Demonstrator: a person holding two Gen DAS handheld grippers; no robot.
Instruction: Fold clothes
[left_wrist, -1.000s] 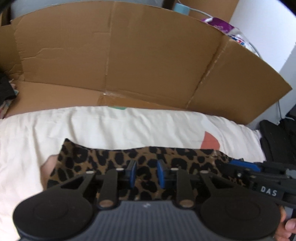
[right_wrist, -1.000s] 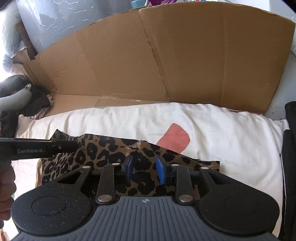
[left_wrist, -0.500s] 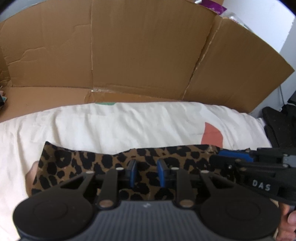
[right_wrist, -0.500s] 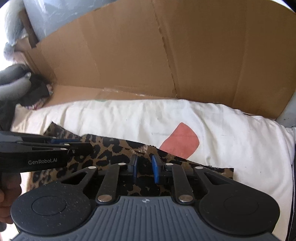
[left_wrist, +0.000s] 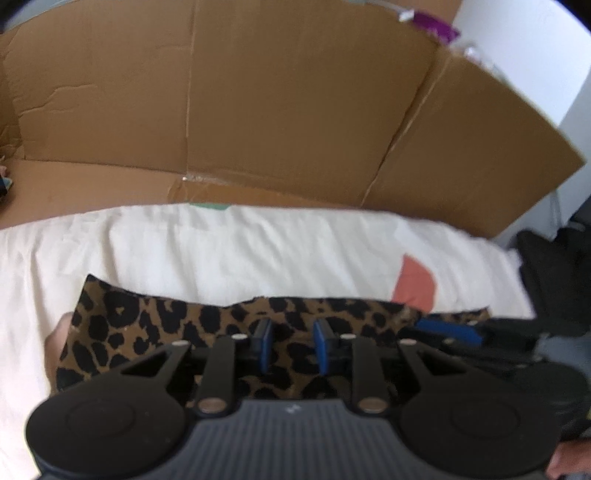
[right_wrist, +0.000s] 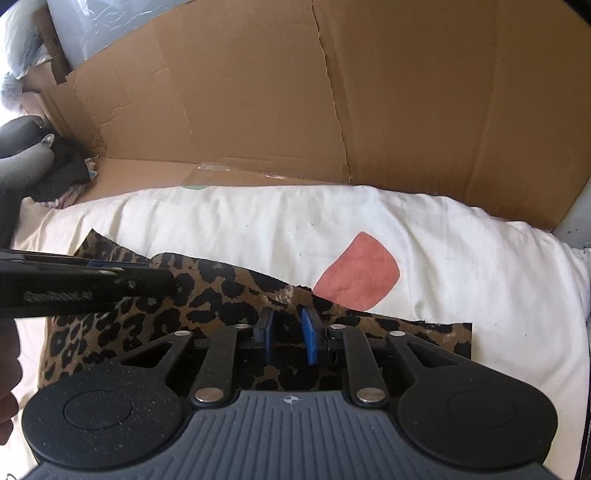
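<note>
Leopard cloth (left_wrist: 155, 321) lies flat across lower centre of frame on white sheet (left_wrist: 258, 251), cardboard (left_wrist: 280, 103) standing behind it. Left gripper (left_wrist: 290, 349) over the cloth's near edge, fingers slightly apart, nothing visibly pinched. Right gripper (right_wrist: 287, 336) same: narrow gap, cloth showing between the blue pads (right_wrist: 309, 338), grip on fabric can't be confirmed. Sheet's pink patch (right_wrist: 356, 275) sits right of centre

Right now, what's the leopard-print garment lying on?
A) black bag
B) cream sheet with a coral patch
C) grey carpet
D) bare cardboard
B: the leopard-print garment lies flat on the cream sheet, its far edge next to the coral patch; the cardboard stands behind the sheet, not under the garment.
</note>
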